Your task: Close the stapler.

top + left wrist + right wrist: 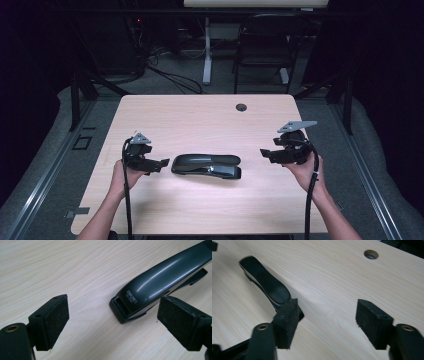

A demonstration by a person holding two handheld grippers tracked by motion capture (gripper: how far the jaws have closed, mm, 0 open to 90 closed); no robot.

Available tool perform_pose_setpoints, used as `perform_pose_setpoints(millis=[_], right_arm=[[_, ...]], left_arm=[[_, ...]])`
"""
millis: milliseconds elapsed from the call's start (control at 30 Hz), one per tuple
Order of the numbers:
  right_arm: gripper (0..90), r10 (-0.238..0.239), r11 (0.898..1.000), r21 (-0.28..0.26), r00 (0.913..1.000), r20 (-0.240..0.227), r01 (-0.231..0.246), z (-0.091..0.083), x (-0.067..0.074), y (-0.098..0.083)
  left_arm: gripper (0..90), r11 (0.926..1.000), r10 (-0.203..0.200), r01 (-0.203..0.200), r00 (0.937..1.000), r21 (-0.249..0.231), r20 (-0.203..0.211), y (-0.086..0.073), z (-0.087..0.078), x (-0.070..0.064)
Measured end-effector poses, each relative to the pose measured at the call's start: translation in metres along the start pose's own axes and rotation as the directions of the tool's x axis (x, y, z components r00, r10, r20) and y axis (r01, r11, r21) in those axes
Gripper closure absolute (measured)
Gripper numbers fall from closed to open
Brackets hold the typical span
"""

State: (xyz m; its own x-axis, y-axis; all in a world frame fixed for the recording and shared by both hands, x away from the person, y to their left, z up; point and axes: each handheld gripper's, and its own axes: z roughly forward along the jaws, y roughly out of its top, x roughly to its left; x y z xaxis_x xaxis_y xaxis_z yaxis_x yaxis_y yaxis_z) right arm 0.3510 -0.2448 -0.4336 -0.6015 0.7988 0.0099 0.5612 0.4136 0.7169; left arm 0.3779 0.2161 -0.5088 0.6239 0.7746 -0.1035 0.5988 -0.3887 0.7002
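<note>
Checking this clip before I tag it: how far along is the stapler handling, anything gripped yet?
Done: the black stapler lies flat on the table, closed, midway between both hands. In hand: nothing. The left gripper sits open just off its front end, and the right gripper is open and clear of it. Left: probably closing in and taking hold.

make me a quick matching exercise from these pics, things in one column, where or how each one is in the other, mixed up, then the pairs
Things:
1. stapler
2. left tongs
3. right tongs
4. round cable hole

Places or states:
A. open, held off the stapler's right end in the high view
B. near the table's far edge
C. lying flat at the table's middle
D. open, just off the stapler's left end in the high view

Pairs: 1-C, 2-D, 3-A, 4-B
</note>
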Motion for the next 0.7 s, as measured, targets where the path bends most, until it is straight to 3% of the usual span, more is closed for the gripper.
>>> perform_pose_setpoints(millis=[200,267,367,433,567,700], right_arm=[[14.6,0.031,0.999,0.042,0.9982,0.052,-0.033,-0.002,-0.008,-0.021],[14.2,0.038,0.997,0.064,0.9976,0.058,-0.042,0.0,-0.011,-0.026],[5.9,0.049,0.99,0.131,0.997,0.06,-0.056,0.011,-0.016,-0.039],[0.0,0.054,0.981,0.183,0.9963,0.066,-0.065,0.022,-0.019,-0.045],[0.0,0.044,0.96,0.275,0.9974,0.057,-0.059,0.043,-0.024,-0.054],[0.0,0.013,0.93,0.366,0.9971,0.075,-0.04,0.058,-0.026,-0.06]], left_arm=[[7.3,0.9999,-0.01,0.01,0.9998,0.006,-0.02,-0.002,0.002,0.005],[6.7,0.9998,-0.014,0.014,0.9997,0.014,-0.018,-0.002,0.002,0.006],[5.6,0.9995,-0.015,0.015,0.9996,0.027,-0.022,-0.003,0.004,0.009],[4.8,0.9993,-0.024,0.025,0.9993,0.03,-0.03,-0.003,0.005,0.011],[3.4,0.9987,-0.028,0.03,0.999,0.041,-0.035,-0.004,0.007,0.014],[2.1,0.9972,-0.026,0.029,0.9989,0.069,-0.039,-0.004,0.01,0.015]])
